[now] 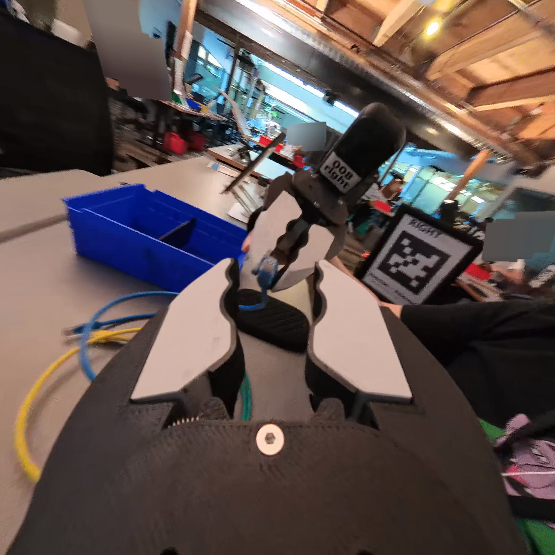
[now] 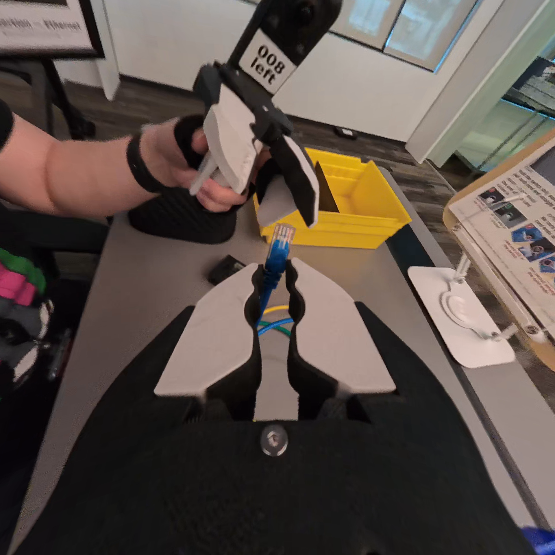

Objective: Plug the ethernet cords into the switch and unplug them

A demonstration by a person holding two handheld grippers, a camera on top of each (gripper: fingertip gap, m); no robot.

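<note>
one blue cord point(image 2: 274, 267) pinched in right gripper point(image 2: 272, 265) | left gripper point(image 1: 274, 277) spread, empty

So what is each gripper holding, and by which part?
Right gripper pinches the blue ethernet cord by its boot, just behind the clear plug. Left gripper is open, holding nothing.

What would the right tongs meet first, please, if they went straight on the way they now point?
Probably the left tongs, which hang just past the blue cord's plug held in the right tongs. The yellow bin lies behind. Depth is unclear, so the plug might pass beneath them.
</note>
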